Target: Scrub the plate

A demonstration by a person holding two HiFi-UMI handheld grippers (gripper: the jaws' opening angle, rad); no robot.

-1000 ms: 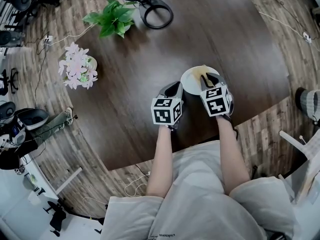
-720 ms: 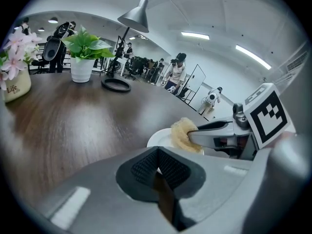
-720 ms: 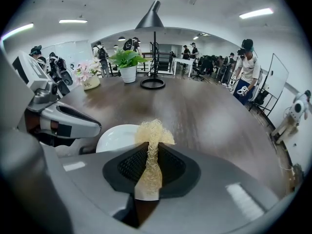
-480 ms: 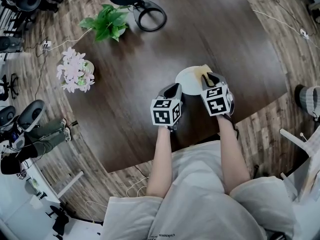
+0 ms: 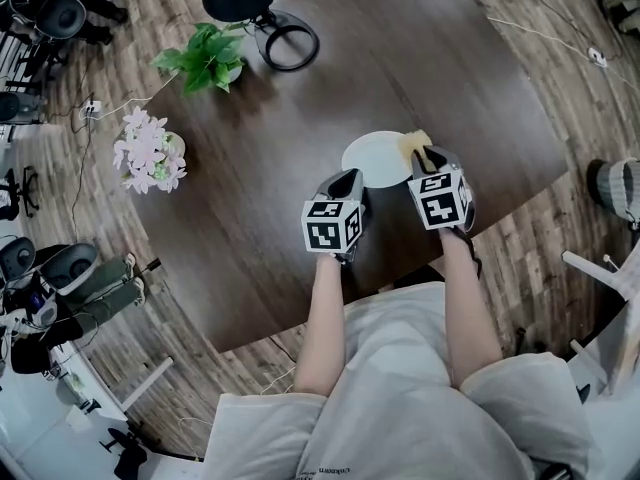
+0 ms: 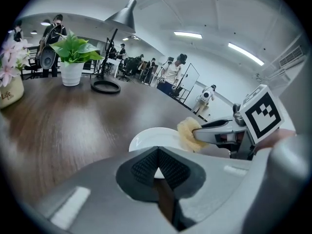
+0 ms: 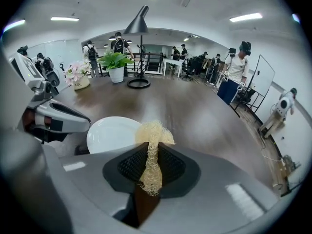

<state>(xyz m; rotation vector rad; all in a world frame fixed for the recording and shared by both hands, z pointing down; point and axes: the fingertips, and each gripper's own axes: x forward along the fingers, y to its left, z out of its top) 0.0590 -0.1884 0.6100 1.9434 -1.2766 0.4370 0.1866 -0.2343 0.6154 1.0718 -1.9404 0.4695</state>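
Plate (image 5: 375, 158) flat, loofah (image 7: 153, 130) pinched in right claw (image 7: 152, 155)

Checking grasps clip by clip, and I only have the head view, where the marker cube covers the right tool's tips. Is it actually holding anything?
Observer: Yes. The right tool is shut on a yellow scrub pad, pinched between the jaws with its frayed end sticking out past the tips.
Operator: And the left tool, is it gripping the plate?
Observer: No. The left tool has its jaws together with nothing between them, and it points at the near rim of the plate.
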